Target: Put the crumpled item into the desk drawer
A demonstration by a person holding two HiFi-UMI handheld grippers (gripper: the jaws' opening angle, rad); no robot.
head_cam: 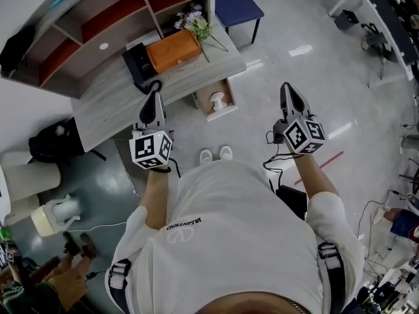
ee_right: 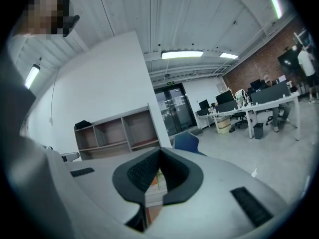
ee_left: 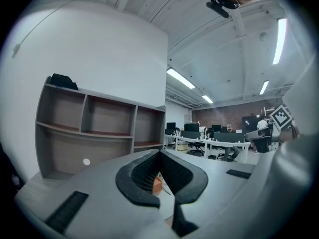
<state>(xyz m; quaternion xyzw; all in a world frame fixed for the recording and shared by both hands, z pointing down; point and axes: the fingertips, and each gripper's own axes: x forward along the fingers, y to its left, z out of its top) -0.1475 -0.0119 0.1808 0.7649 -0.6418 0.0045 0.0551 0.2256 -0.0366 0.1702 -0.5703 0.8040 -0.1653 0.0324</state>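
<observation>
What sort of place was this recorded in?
Probably an open-plan office: a desk with a shelf unit, rows of workstations with monitors farther back, and strip lights overhead.

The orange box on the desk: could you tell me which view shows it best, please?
The head view: it shows the orange box whole from above, on the desk beside the flowers. The left gripper view shows only a sliver past the jaws. The right gripper view gives at most an orange hint, too small to tell.
</observation>
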